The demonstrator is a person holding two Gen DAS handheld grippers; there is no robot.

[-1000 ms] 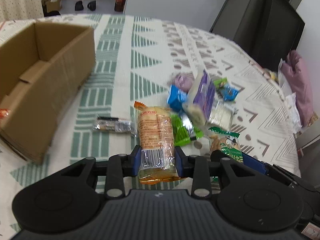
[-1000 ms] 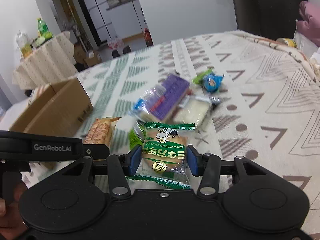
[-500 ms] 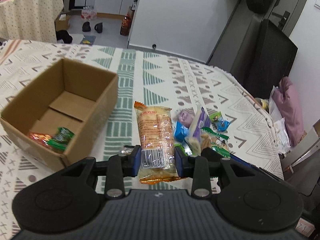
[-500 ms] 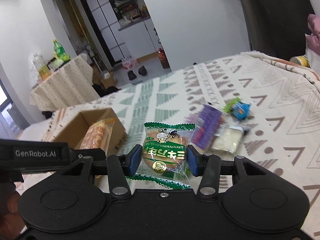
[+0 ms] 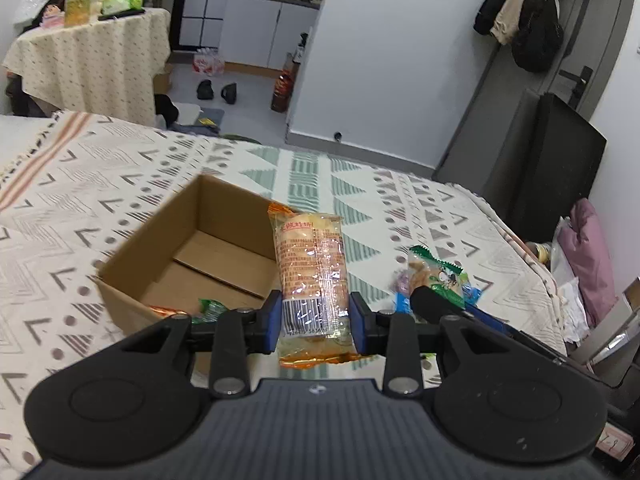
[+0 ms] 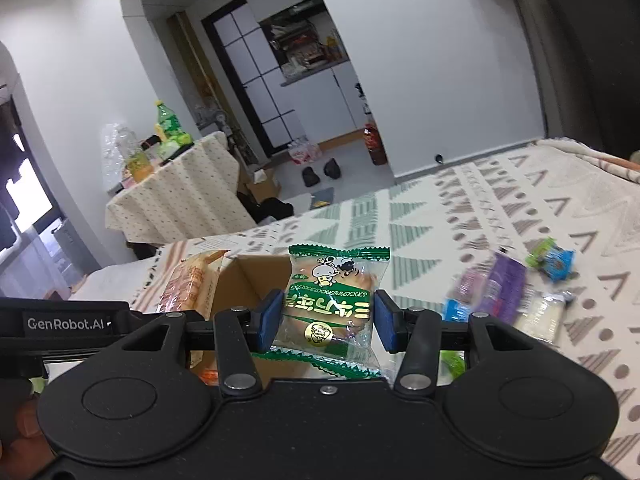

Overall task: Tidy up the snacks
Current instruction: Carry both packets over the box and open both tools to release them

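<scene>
- Brown cardboard box [image 5: 208,240] is sitting open on the patterned blanket [image 5: 100,184].
- The left claw [image 5: 316,318] is squeezing an orange snack pack [image 5: 310,260] between its blue pads, standing up tall, just over the near right side of the box.
- Two small snacks are lying inside the box, an orange one [image 5: 168,311] and a green one [image 5: 212,307].
- The right claw [image 6: 326,320] is pinching a green bun pack [image 6: 334,300] tight, holding it up in front of the box.
- More snacks are lying in a pile [image 6: 508,296] on the blanket, off to the right of the box.
- A purple pack [image 6: 506,284] is lying in that pile.
</scene>
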